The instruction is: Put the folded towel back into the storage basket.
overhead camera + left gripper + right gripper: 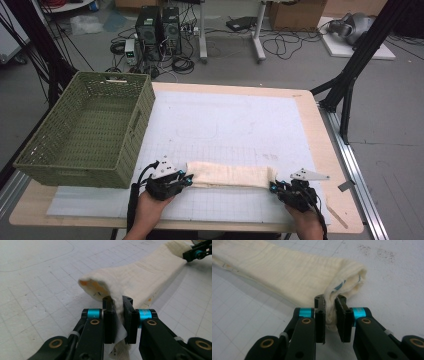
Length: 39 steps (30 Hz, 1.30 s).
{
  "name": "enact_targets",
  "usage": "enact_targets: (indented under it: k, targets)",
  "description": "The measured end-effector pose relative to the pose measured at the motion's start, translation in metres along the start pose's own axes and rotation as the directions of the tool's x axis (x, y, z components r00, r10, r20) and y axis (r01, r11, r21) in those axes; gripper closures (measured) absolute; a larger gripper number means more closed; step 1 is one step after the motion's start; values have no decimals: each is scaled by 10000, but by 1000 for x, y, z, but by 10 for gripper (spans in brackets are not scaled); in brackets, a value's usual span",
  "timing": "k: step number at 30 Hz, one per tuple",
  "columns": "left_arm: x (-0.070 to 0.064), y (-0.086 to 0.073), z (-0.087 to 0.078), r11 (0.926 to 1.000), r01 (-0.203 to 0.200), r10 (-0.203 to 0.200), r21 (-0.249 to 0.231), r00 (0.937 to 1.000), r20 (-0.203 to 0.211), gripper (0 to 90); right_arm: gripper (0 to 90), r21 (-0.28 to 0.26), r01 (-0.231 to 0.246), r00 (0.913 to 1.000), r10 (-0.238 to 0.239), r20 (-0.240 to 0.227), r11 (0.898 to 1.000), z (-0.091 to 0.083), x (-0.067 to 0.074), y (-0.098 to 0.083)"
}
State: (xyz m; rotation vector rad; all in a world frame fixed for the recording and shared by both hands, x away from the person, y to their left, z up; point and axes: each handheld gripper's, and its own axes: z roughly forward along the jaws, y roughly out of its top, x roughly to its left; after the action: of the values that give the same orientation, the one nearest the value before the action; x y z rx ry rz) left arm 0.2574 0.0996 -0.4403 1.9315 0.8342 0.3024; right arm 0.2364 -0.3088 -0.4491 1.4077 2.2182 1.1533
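High view: a folded cloth (pixel 231 175) is pinched at opposite ends by the left gripper (pixel 189 179) and right gripper (pixel 273 187), beside the basket (pixel 85 131), likely held taut for folding.

cloth (pixel 140 277) corner hidden between left tongs (pixel 118 315); forearms cut off at bottom edge, high view.

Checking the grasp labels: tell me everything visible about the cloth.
The cloth is cream, soft woven fabric, folded into a long band lying flat across the near part of the mat. Orange marks show inside its left end, teal inside its right. The left gripper and right gripper each pinch one end.
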Motion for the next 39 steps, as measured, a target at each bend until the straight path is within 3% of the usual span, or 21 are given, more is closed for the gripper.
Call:
enact_targets:
  k: [3,17,25,29,39]
  targets:
    - [0,1,-2,9999,65,-65,-107,10000,43,813,808,-248,261,9997,-262,-23,9994,-4,-2,1]
    - [-7,8,-9,9983,-148,159,-572,9997,189,818,811,-1753,435,9990,-416,144,9836,-30,-7,7]
    - [-10,10,-12,9970,-316,338,-710,9990,305,819,812,-1865,657,9978,-640,146,9803,-33,-10,7]
    - [-13,13,-15,9939,-537,565,-963,9980,275,820,812,-2161,887,9960,-892,73,9723,-37,-12,8]
    - [-20,21,-26,9842,-735,813,-1609,9958,429,823,811,-2737,880,9950,-974,-207,9578,-46,-17,11]
